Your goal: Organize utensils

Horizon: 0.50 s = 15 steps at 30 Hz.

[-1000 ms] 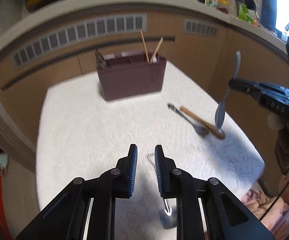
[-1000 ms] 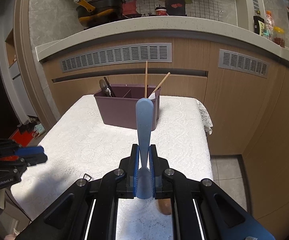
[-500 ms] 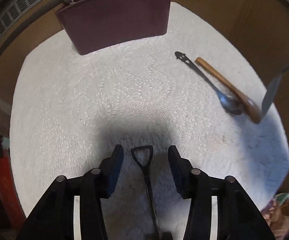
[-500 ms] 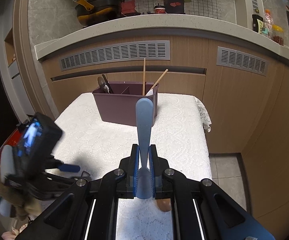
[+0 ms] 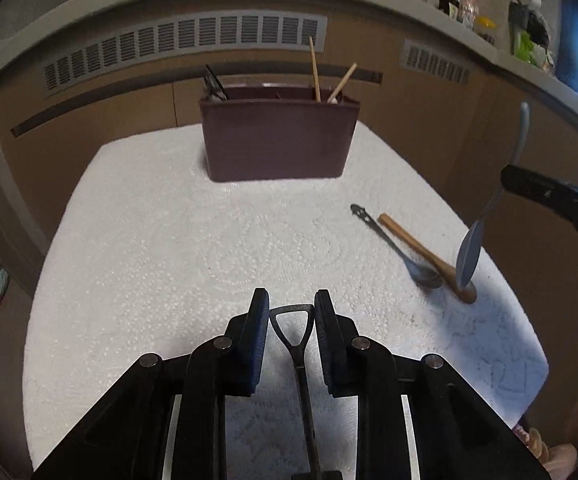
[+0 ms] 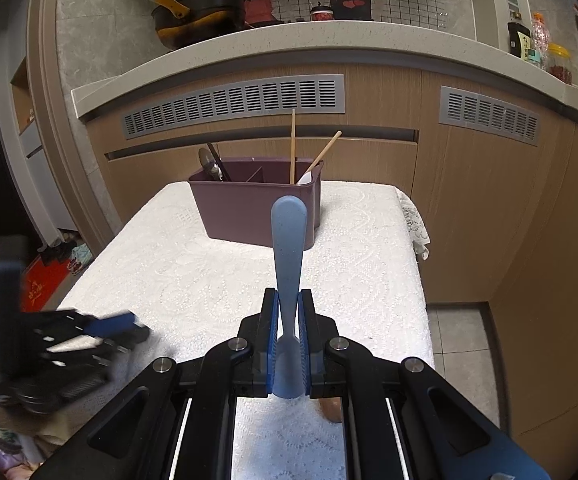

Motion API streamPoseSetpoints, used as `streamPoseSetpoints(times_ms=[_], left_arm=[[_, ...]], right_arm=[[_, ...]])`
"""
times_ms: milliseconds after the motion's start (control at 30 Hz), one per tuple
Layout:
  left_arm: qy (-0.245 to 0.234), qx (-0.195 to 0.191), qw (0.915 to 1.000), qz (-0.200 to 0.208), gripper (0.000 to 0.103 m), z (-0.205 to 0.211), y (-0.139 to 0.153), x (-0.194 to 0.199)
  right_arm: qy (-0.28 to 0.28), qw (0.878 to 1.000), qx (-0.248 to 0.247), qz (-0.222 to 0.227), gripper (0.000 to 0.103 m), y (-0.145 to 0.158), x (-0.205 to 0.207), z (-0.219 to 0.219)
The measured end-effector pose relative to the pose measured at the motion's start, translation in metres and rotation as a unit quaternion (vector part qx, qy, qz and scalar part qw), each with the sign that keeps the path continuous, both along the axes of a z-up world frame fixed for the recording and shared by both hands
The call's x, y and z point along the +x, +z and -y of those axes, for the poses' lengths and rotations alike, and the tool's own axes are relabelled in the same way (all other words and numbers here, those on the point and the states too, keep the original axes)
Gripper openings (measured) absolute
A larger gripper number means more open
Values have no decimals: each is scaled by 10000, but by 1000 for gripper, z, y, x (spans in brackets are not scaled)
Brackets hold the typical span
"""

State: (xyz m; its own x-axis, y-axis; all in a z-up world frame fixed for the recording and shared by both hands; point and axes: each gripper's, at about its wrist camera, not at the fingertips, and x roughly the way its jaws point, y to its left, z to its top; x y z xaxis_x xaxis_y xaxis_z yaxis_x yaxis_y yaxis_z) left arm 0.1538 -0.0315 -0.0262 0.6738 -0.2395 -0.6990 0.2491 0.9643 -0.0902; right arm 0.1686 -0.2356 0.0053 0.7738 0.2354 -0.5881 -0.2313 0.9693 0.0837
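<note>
Black-handled utensil point(image 5: 303, 364) between parted left gripper point(image 5: 291, 312) fingers, seemingly untouched

Dim indoor light, fisheye-bent edges (left gripper point(image 6: 89, 332) motion-blurred).

The left gripper point(image 5: 291, 316) has tilted back up, so the purple caddy point(image 5: 277, 140) again shows whole at 12 o'clock. Its jaws have narrowed around the black shovel-shaped spoon point(image 5: 295, 332), whose triangular loop now sits right between the fingertips point(image 5: 259, 320), gaps on both sides.
</note>
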Motion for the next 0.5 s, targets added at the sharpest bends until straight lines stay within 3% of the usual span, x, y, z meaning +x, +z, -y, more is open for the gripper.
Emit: streamPoseSetpoints(times_ms=[200, 500], left_arm=[[-31, -58, 9982, 596, 24, -4, 36, -13], [18, -286, 9945, 1004, 24, -9, 68, 15]], right_arm=[[3, 9999, -62, 136, 9, 9, -3, -5], [-10, 9997, -76, 251, 9, 20, 10, -9]])
